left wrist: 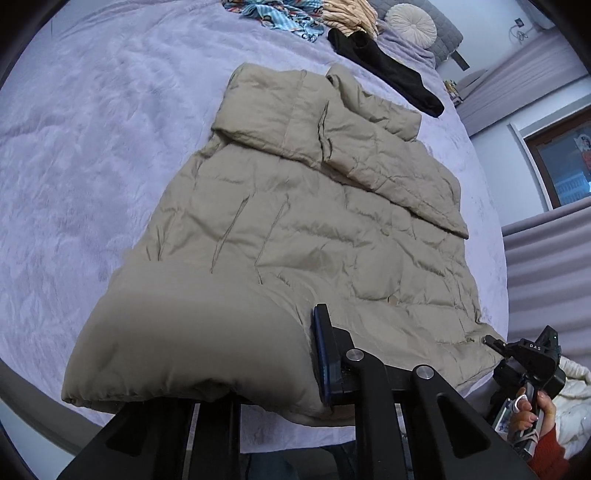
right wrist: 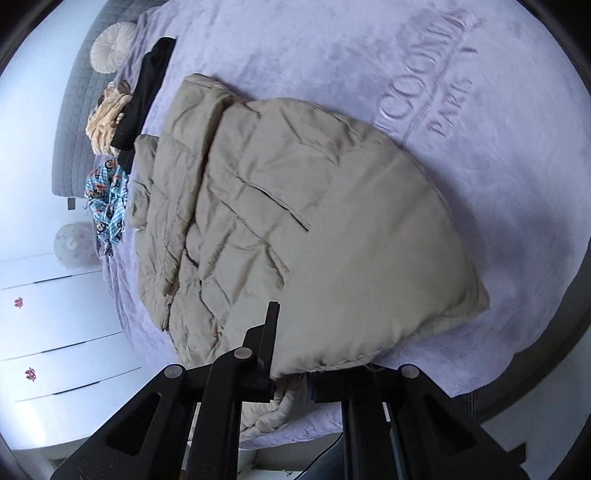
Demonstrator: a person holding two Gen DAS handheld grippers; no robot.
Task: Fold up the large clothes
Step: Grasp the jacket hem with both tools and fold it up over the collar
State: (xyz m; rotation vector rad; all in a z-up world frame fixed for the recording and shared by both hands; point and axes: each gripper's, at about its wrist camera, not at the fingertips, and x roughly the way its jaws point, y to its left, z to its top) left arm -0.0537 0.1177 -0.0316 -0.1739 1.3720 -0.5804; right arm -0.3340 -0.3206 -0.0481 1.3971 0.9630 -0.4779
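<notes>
Two grippers, both at the near hem of the coat (left wrist: 303, 221), which lies flat on the lilac blanket (left wrist: 92, 166) covering the bed.

Left gripper (left wrist: 236, 369): from my left wrist view the hem corner bulges up between the fingers. One blue-padded finger (left wrist: 327, 365) shows on the right side of the bunched cloth; the other is hidden under the fabric. I read it as clenched on the coat.

Right gripper (right wrist: 291, 373): in my right wrist view the hem runs into the gap between the fingers, with the left finger (right wrist: 267, 343) pressed against the cloth and quilted lining hanging below. Clenched on the coat as well. The same gripper shows at the right edge of the left view, at the hem's other corner, with the person's hand (left wrist: 532, 410) on its handle.

Coat: beige, quilted, collar end far from me, both sleeves folded in across the body. The near part looks lifted and puffed towards both cameras.

Beyond the collar: a black garment (left wrist: 388, 70), a blue patterned cloth (left wrist: 284, 14), a peach-striped cloth (left wrist: 351, 14) and a round cream cushion (left wrist: 412, 22) against the grey headboard (right wrist: 74, 110). Embossed lettering (right wrist: 432, 74) marks the blanket to the right of the coat. White drawers (right wrist: 55, 325) stand beside the bed.
</notes>
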